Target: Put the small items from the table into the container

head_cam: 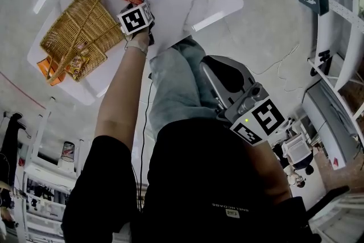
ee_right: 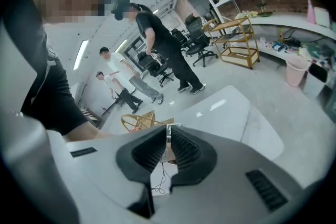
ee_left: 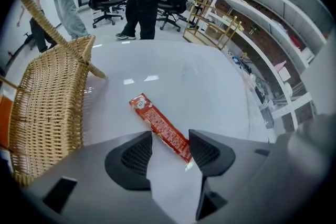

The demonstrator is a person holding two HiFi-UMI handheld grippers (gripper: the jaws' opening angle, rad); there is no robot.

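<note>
We have left gripper [ee_left: 170, 137] open, packet [ee_left: 160, 126] between its jaws, on the table [ee_left: 210, 86] just beside the basket [ee_left: 47, 107]; right gripper [ee_right: 169, 136] looks closed, empty.

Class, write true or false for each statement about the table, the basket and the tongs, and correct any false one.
1. The red packet lies on the white table, outside the wicker basket. True.
2. The left tongs are clamped shut on the red packet. False: their jaws stand apart, with the packet's near end between them.
3. The wicker basket is empty. False: the head view shows a snack packet inside it.
4. The right tongs are held back by the person's body, off the table. True.
</note>
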